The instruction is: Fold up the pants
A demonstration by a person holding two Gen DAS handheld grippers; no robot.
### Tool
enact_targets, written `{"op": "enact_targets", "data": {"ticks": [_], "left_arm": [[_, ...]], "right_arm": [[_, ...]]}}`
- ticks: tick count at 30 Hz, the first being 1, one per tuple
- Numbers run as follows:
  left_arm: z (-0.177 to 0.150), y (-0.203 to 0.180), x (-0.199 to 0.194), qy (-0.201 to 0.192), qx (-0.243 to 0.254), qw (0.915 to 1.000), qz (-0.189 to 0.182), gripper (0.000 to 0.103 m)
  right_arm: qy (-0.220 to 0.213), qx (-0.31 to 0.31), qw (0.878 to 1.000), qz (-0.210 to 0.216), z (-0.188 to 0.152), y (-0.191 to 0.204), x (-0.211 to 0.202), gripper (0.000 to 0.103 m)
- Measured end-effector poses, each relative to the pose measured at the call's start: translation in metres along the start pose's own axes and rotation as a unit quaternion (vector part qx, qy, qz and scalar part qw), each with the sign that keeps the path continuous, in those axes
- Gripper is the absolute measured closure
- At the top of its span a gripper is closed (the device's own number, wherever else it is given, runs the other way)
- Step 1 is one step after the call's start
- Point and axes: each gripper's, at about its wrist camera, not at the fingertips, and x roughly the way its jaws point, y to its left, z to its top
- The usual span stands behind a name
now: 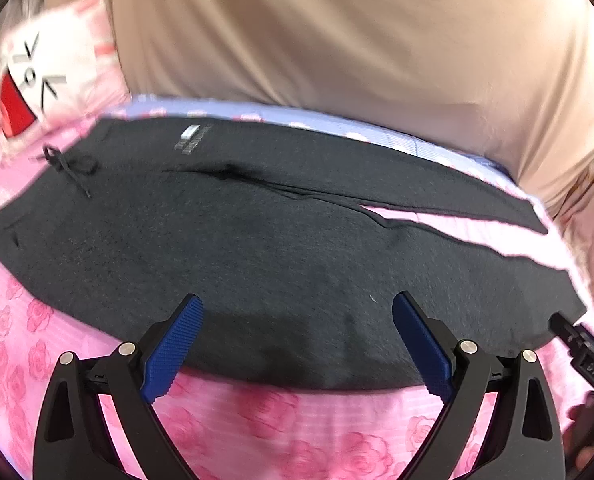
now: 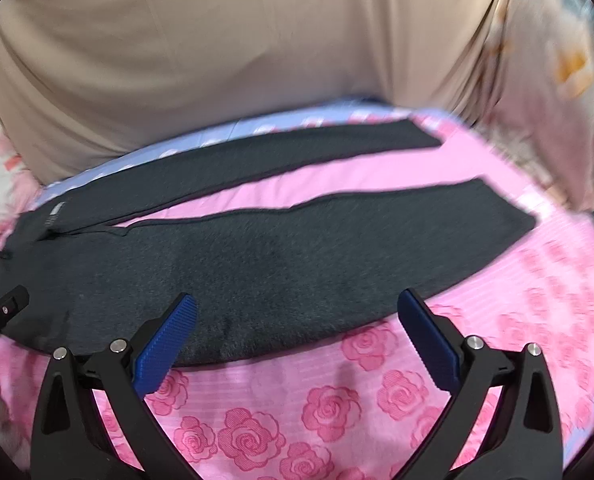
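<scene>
Since the pants lie flat and full length across the middle of both frames, legs parted and no fold made, the whole task looks undone. I count 1 pair of pants, 2 legs, 1 drawstring at upper left. Around them: 1 pink rose sheet, 1 tan cover along the top. 2 grippers, left gripper and right gripper, hover at the near edge, jaws apart, empty.

Charcoal pants lie on a pink rose-patterned sheet; tan cloth behind.
</scene>
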Motion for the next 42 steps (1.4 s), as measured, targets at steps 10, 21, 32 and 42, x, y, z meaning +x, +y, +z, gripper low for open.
{"op": "enact_targets", "data": {"ticks": [10,21,32,42], "left_arm": [[0.154,0.169,0.05,0.009,-0.117,0.9891,0.088,0.011],[0.224,0.298,0.181,0.099,-0.216,0.9562,0.171,0.011],[0.251,0.274,0.19,0.097,-0.139,0.9606,0.22,0.081],[0.207,0.245,0.015,0.015,-0.119,0.9875,0.102,0.088]], "right_arm": [[-0.003,-0.007,0.995,-0.099,0.142,-0.109,0.085,0.005],[0.088,0.082,0.986,-0.112,0.24,-0.182,0.243,0.005],[0.048,0.023,0.997,-0.059,0.242,-0.142,0.239,0.095],[-0.054,-0.031,0.998,0.001,0.203,-0.149,0.065,0.095]]}}
